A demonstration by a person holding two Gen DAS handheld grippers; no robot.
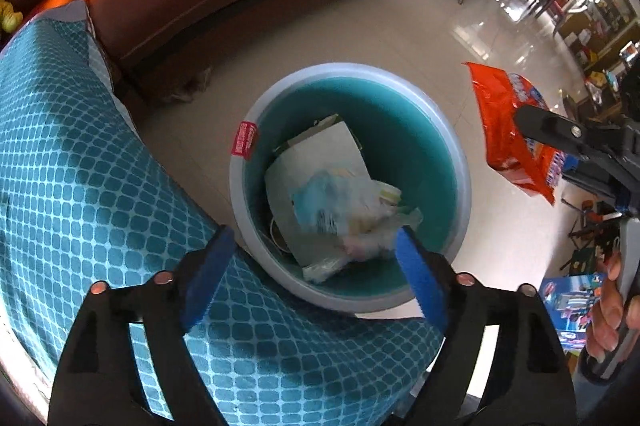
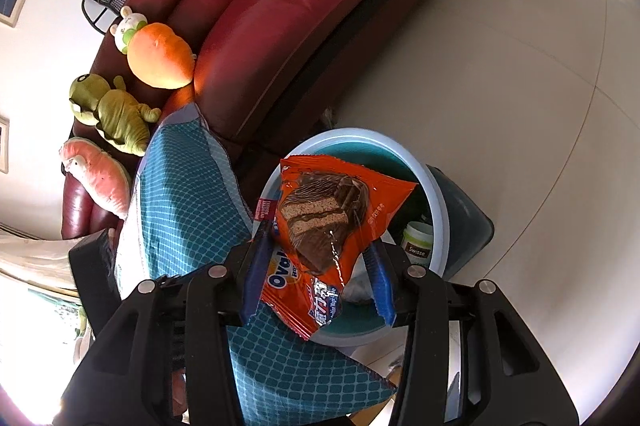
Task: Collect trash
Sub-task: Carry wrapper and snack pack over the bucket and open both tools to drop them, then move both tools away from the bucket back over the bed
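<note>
- Your left hand-held gripper (image 1: pixel 310 262) points steeply down over the round bin (image 1: pixel 248 218); its blue pads stand wide apart with nothing pressed between them.
- A pale, blurred plastic wrapper (image 1: pixel 348 210) shows just beyond those pads, inside the bin's mouth, on top of a sheet of white card (image 1: pixel 320 154).
- The bin has a pale blue rim, a teal inside and a small red label (image 1: pixel 243 145) on its left edge.
- Your right hand-held gripper (image 2: pixel 316 266) is closed on an orange snack bag (image 2: pixel 332 218), one pad on each side of it; the bag shows a picture of a chocolate cake slice.
- In the right wrist view that bag hangs over the near left part of the bin's opening, and a white jar (image 2: pixel 418 240) with a green lid lies inside the bin to the right.
- In the left wrist view the bag (image 1: pixel 508 130) and the right gripper appear to the right of the bin, above the pale tiled floor (image 1: pixel 380 26).
- A teal patterned cushion (image 1: pixel 80 166) lies near and left of the bin, touching its rim.
- A red leather sofa (image 2: pixel 280 6) runs along the far side, with an orange plush toy (image 2: pixel 160 56) and a green one (image 2: pixel 112 114) at its left end.
</note>
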